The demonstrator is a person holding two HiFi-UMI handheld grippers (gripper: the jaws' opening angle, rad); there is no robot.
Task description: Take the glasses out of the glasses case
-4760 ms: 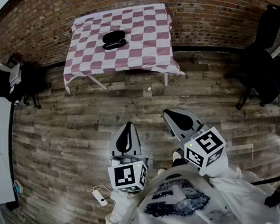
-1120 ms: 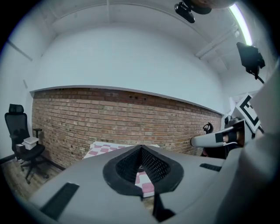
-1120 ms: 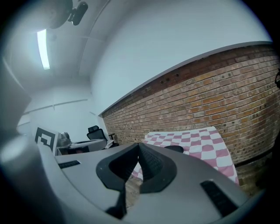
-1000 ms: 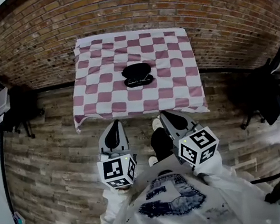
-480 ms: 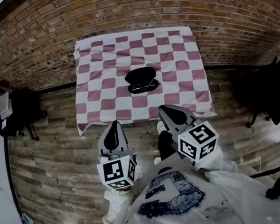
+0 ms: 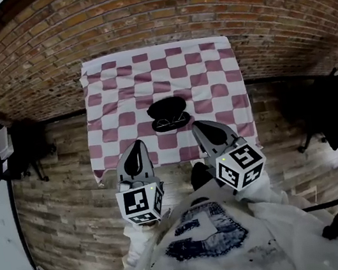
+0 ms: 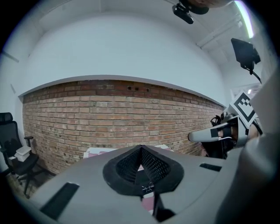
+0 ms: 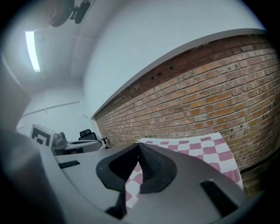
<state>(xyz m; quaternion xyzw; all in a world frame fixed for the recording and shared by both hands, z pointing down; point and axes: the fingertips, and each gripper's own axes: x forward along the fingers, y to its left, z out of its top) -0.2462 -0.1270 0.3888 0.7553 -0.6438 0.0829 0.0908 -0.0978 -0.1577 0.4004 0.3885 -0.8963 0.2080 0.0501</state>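
The glasses case [image 6: 167, 107] is lying open near the middle of the surface [image 6: 102, 92], which is being covered by a pink-and-white checked cloth [image 6: 213, 91]. The glasses [image 6: 171, 122] are being cradled in the half of the case nearer the person, with only the thin frame showing. The left tongs [image 6: 136, 147] and the right tongs [image 6: 201, 126] are being held over the near edge of the surface, one to each side of the case and apart from it. Both pairs are being held closed, tips meeting, with nothing between them.

Several risks are being judged from this position. If the tongs are being brought down without being opened first, the frame is likely to be knocked rather than gripped. The case does not appear to be fixed to anything, so a push from one side may send it sliding and ruck the cloth. If the case is not being steadied by one pair while the other is lifting, it may be dragged up along with the glasses. The frame looks slender, so it could be bent by a hard pinch or dropped by a loose one, and a lens could be smeared or scratched if it is gripped instead of the frame.
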